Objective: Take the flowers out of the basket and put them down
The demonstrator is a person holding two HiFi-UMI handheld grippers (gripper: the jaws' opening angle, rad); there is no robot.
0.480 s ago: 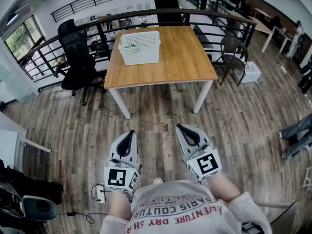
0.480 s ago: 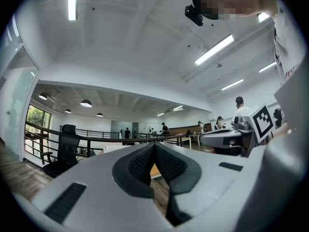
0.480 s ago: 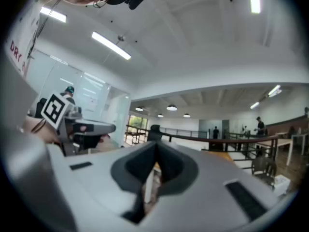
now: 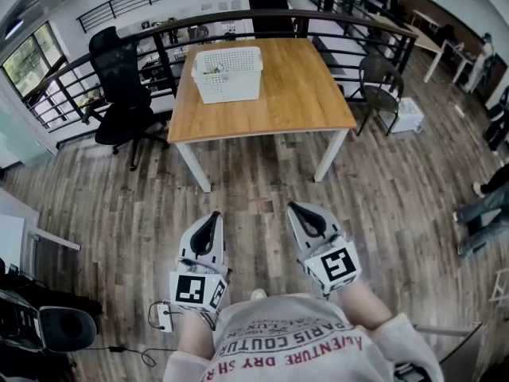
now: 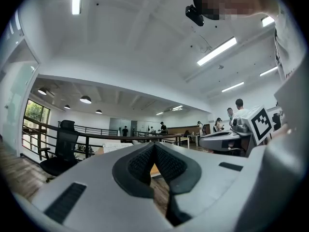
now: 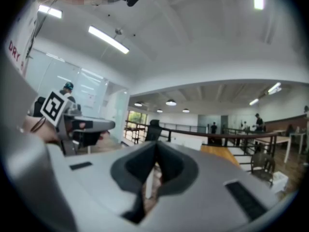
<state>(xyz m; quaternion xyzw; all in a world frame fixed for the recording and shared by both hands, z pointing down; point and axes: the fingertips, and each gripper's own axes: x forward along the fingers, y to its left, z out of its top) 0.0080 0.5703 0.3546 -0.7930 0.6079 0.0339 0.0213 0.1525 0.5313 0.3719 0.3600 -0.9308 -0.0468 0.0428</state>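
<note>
Grey left gripper and right gripper — jaws together (both empty) — side by side, aimed at the table.

The table stands far in the scene, with the basket on its far left corner and the flowers in the basket's left part. An office chair stands left of the table, a second chair right of it, and a railing runs behind it. The left gripper and right gripper hang side by side near the person, over the floor, well apart from the table
</note>
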